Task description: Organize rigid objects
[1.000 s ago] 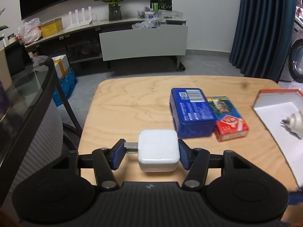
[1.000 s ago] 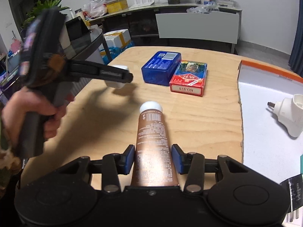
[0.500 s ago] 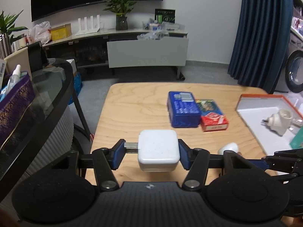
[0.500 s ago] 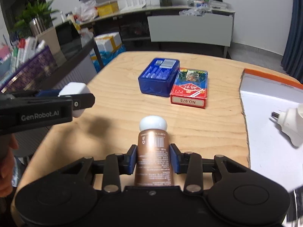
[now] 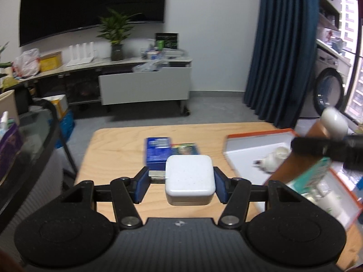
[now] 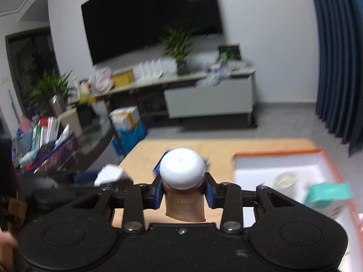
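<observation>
Left wrist view: left gripper (image 5: 180,182) fingers clamped the square white plastic charger (image 5: 189,184) above the wooden tabletop (image 5: 118,149). Right gripper (image 6: 182,192) fingers gripped the white-capped brown tube (image 6: 184,200), raised beside the orange-rimmed white tray (image 6: 283,165).

Two grippers: the left gripper (image 5: 180,181) at lower centre holds one white charger (image 5: 189,182); the right gripper (image 6: 182,193) holds one brown tube (image 6: 185,200). On one table (image 5: 118,149): one blue tin (image 5: 157,153), one card pack (image 5: 185,148), one orange-rimmed box (image 5: 256,134), right, holding one white plug (image 5: 272,161) and one teal box (image 6: 326,192).
</observation>
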Available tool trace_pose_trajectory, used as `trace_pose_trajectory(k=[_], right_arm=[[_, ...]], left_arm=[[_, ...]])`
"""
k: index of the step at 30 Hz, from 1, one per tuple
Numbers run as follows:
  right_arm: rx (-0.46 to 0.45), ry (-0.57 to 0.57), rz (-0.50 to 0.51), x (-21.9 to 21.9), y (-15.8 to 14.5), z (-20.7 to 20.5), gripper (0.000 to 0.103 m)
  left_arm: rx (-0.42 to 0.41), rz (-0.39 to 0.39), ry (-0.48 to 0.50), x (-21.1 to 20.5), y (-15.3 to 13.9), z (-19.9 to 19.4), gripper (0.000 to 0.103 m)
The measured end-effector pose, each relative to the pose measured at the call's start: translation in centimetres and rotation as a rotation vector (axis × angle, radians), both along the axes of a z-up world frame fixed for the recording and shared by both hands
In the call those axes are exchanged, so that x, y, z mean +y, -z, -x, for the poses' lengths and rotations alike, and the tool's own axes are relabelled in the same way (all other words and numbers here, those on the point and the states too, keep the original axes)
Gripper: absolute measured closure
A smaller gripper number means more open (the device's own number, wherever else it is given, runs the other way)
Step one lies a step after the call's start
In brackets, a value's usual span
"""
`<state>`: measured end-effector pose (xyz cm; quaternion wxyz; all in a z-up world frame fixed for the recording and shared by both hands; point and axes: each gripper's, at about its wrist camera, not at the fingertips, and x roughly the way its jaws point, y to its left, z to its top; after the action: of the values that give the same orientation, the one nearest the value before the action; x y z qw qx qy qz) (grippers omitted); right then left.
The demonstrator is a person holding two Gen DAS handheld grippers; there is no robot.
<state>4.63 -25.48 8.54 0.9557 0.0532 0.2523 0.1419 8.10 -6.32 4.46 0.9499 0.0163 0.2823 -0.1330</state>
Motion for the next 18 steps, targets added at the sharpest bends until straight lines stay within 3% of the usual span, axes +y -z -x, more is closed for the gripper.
trace_pose_trajectory(k=[8, 18], right_arm=[[-0.064, 0.144, -0.004, -8.0, -2.4, 2.4, 0.059], [-0.013, 0.234, 0.008, -13.7, -0.2, 4.6, 0.059]], left_arm=[[-0.015, 0.004, 0.095, -6.2, -0.6, 1.1, 0.044], [-0.003, -0.001, 0.172, -11.2, 0.8, 1.6, 0.044]])
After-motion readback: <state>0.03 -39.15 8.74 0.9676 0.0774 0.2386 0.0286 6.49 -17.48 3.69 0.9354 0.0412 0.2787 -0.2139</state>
